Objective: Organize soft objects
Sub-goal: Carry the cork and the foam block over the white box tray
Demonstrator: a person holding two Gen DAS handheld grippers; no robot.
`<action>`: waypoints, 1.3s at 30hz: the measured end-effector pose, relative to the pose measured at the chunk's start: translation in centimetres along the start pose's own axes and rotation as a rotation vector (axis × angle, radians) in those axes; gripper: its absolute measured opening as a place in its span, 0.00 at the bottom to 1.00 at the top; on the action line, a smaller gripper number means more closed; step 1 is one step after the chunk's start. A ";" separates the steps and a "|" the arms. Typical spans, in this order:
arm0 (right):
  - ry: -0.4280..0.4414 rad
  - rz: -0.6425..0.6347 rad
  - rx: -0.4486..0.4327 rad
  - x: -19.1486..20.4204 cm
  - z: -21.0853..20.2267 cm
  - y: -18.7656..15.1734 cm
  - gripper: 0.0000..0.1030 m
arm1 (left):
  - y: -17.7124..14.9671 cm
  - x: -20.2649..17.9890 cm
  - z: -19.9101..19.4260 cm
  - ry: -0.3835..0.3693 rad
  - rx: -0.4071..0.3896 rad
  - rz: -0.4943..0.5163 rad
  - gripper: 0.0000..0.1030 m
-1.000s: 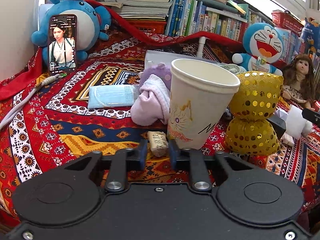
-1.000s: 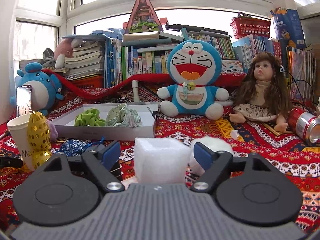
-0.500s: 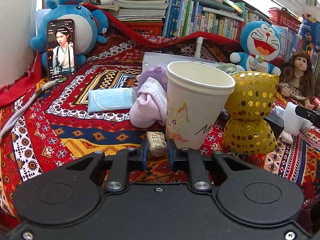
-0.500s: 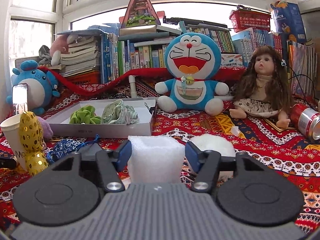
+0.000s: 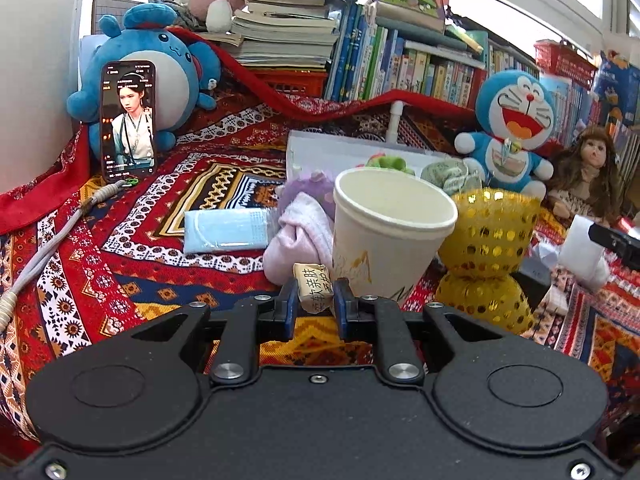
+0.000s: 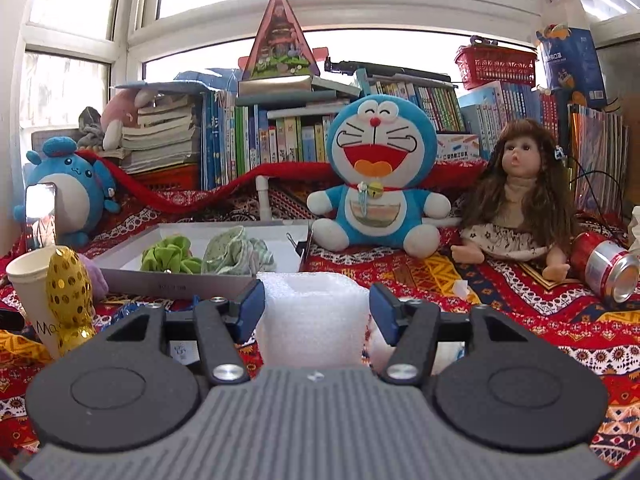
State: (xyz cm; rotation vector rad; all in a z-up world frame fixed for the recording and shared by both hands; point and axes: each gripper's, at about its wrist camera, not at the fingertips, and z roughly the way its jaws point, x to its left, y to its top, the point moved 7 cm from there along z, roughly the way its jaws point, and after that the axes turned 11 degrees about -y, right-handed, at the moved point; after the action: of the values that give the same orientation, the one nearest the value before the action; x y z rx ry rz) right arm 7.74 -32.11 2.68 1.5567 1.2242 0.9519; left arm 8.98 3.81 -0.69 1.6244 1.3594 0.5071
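Red patterned cloth (image 5: 100,248) over the whole counter. Left wrist view: left tool (image 5: 314,300) clamped on a small beige tissue packet (image 5: 314,288) printed with dark characters, held just in front of a white paper cup (image 5: 390,240). Beside the cup, a lilac cloth bundle (image 5: 298,236), a packaged blue face mask (image 5: 226,230) and a gold sequinned pouch (image 5: 486,256), all loose on the cloth. Behind, a white tray (image 5: 320,148); farther left, a phone (image 5: 128,120) propped against a blue plush (image 5: 160,76).

Right wrist view: right tool (image 6: 316,310) apart, its blue pads on either side of a white foam block (image 6: 312,320), the left pad touching or nearly touching, the right not yet pressed. Tray (image 6: 132,248) beyond, already holding a green scrunchie (image 6: 168,256) and a pale green cloth (image 6: 236,250). Judged partway: two soft items boxed, packet lifted, foam about to be taken, lilac bundle, mask and pouch left. Doraemon plush (image 6: 380,176), doll (image 6: 516,196) and a tipped red can (image 6: 604,268) farther back; rows of books (image 6: 280,136) beneath a bright window (image 6: 400,0).
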 end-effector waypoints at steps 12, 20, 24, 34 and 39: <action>0.021 -0.002 -0.044 0.7 -0.2 1.8 0.60 | 2.8 0.3 -1.1 0.029 -0.060 0.034 0.17; 0.048 0.003 -0.048 1.4 0.2 2.5 0.60 | 4.0 0.8 -1.0 0.008 -0.070 0.006 0.17; 0.060 0.002 -0.047 1.9 0.5 2.8 0.60 | 4.9 0.7 -0.8 0.003 -0.079 0.018 0.17; 0.080 -0.007 -0.057 3.1 2.3 4.7 0.60 | 8.9 1.2 0.7 -0.102 -0.069 -0.045 0.17; 0.096 0.022 -0.030 3.4 4.1 6.0 0.59 | 11.4 0.4 2.2 -0.151 -0.041 -0.032 0.17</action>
State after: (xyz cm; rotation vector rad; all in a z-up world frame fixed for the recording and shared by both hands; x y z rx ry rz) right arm 13.98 -30.16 7.36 1.5189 1.2562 1.0647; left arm 16.96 3.85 7.69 1.5729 1.2531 0.3824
